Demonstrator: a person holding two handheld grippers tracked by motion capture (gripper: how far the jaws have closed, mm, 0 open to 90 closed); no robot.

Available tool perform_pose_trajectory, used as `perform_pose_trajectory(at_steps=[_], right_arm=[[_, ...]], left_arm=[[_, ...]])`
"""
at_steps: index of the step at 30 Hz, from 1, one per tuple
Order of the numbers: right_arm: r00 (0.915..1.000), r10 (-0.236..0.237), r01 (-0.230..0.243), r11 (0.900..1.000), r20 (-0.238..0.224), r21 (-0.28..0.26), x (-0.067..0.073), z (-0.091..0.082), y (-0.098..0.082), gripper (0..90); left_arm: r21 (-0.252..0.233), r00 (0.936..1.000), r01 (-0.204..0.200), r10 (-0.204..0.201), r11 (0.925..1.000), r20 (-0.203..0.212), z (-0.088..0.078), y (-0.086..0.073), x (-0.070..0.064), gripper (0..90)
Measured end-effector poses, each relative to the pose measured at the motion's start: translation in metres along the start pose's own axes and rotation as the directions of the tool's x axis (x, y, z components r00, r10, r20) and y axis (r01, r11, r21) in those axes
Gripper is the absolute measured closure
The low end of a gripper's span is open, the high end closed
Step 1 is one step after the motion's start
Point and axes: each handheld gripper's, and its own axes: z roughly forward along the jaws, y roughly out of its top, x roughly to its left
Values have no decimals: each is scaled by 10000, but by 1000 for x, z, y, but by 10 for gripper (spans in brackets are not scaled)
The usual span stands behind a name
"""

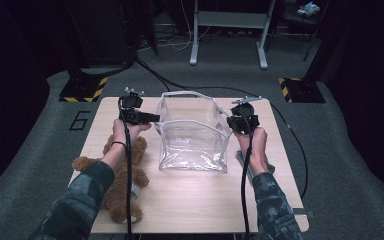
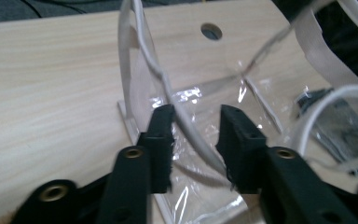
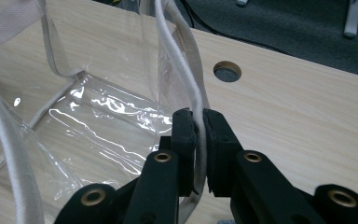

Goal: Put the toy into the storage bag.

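Note:
A clear plastic bag (image 1: pixel 192 135) with white trim stands open in the middle of the wooden table (image 1: pixel 195 200). My left gripper (image 1: pixel 155 118) is at the bag's left rim. In the left gripper view its jaws (image 2: pixel 196 114) stand apart with the white rim cord (image 2: pixel 191 130) running loose between them, pressed by neither pad. My right gripper (image 1: pixel 231 122) is at the bag's right rim. In the right gripper view it (image 3: pixel 199 116) is shut on the white rim cord (image 3: pixel 198 100), which is pinched between the pads.
A brown teddy bear (image 1: pixel 122 185) lies on the table's left part, under my left forearm. A flat grey thing (image 1: pixel 242 159) lies beside the bag under my right hand. A round hole (image 3: pixel 227 71) is cut in the tabletop. Cables trail off the table's far side.

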Motion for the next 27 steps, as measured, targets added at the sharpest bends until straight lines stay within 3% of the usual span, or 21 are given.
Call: perform_pose_trajectory(at_steps=[4, 6, 8, 13, 16, 20, 22, 27], right_arm=[[9999, 64, -65, 10000, -94, -73, 0, 1, -1, 840], [9999, 68, -68, 10000, -90, -73, 0, 1, -2, 848], [9999, 18, -19, 10000, -120, -96, 1, 0, -2, 861], [9999, -30, 28, 9999, -123, -145, 2, -4, -4, 876], [9998, 91, -94, 9998, -166, -178, 1, -7, -7, 878], [9998, -87, 82, 9993, -159, -360, -1, -13, -11, 878], [9997, -155, 148, 9992, -197, -373, 0, -15, -11, 878], [9992, -181, 172, 9995, -344, -279, 3, -13, -13, 867]], left_arm=[[43, 9990, 435, -436, 9990, 18, 12, 5, 8, 489], [259, 9991, 415, -417, 9988, 71, 16, 4, 9, 532], [393, 9994, 318, -323, 9987, 121, 20, 2, 8, 645], [419, 9999, -16, 10, 9991, 130, 14, 1, 5, 803], [538, 9998, -77, 67, 9985, 177, 7, 1, 3, 831], [558, 9998, -110, 100, 9984, 183, -3, -2, 5, 836], [577, 9995, 109, -125, 9983, 274, -6, -4, 6, 835], [700, 9993, 233, -253, 9973, 286, -3, -10, 8, 808]])
